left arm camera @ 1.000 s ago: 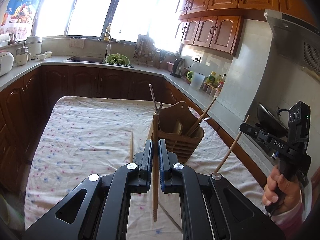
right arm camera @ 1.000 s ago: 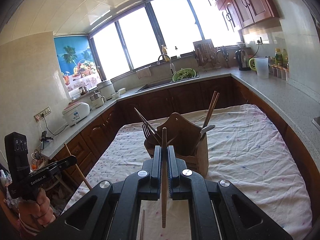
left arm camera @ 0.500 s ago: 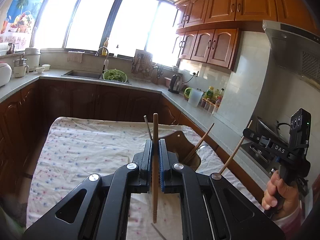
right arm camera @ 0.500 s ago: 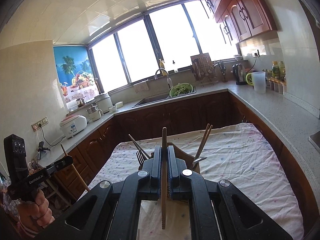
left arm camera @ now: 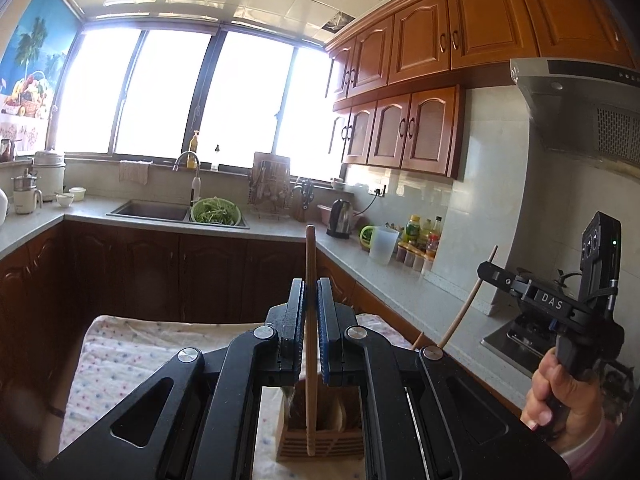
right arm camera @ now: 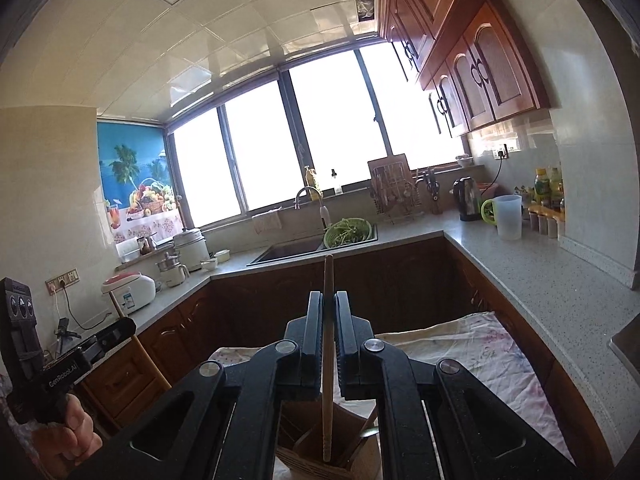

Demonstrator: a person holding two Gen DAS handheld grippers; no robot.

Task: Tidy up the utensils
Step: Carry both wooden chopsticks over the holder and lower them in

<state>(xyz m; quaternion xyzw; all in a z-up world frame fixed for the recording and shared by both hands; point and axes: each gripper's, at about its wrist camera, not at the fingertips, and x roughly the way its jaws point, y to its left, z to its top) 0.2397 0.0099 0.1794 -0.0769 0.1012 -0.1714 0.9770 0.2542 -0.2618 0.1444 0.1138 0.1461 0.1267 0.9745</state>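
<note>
My left gripper (left arm camera: 310, 286) is shut on an upright wooden chopstick (left arm camera: 309, 344), whose lower end hangs over the wooden utensil holder (left arm camera: 320, 442) below. In the right wrist view my right gripper (right arm camera: 328, 298) is shut on a second wooden chopstick (right arm camera: 328, 360), likewise upright above the utensil holder (right arm camera: 324, 460). The holder stands on the flowered cloth-covered table (left arm camera: 120, 356) and is mostly hidden by the gripper bodies. Each view shows the other gripper off to the side with its chopstick: the right gripper (left arm camera: 486, 270) and the left gripper (right arm camera: 128, 326).
Grey counters (right arm camera: 540, 272) wrap around the table, with a sink (left arm camera: 150, 211), a green colander of greens (left arm camera: 216, 214), a kettle (left arm camera: 341, 218) and bottles (left arm camera: 420, 236). Wooden cabinets (left arm camera: 400, 132) hang above. A hand (left arm camera: 556, 396) holds the right gripper's handle.
Both grippers rose with their chopsticks and now look more level, so the table and holder dropped to the bottom of both views. Grips unchanged.
</note>
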